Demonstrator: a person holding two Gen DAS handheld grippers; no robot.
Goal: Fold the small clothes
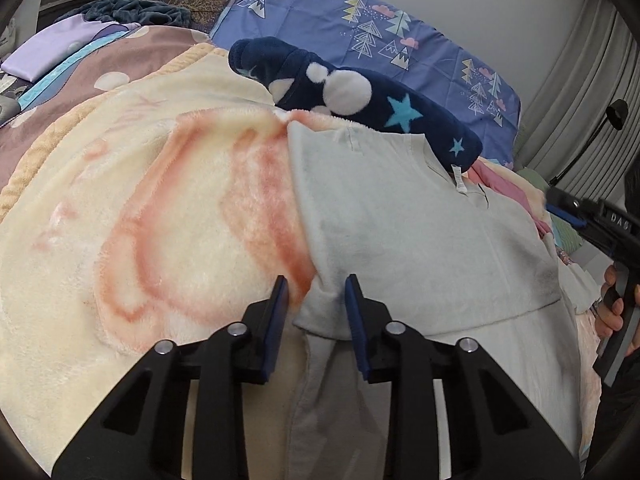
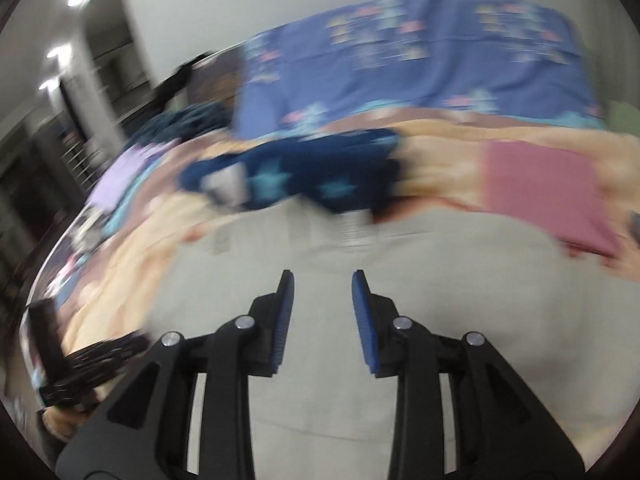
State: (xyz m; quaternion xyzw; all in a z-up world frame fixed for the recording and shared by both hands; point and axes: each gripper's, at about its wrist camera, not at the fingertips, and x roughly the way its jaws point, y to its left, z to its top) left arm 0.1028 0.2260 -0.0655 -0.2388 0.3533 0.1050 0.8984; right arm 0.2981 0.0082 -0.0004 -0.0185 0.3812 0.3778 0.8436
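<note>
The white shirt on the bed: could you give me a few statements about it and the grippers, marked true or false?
1. The white shirt lies on a cream blanket. True.
2. The left gripper is clamped shut. False: its jaws are apart, at the shirt's edge.
3. A navy starred garment lies beyond the shirt. True.
4. The right gripper holds a pink cloth. False: it is open and empty; the pink cloth lies farther off.

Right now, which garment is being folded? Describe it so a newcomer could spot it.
On the cream fleece blanket covering the bed, look just in front of the navy star-print fleece. The pale grey-white top lies flat there, a small white tag at its neckline; it is the only plain, unpatterned piece.
</note>
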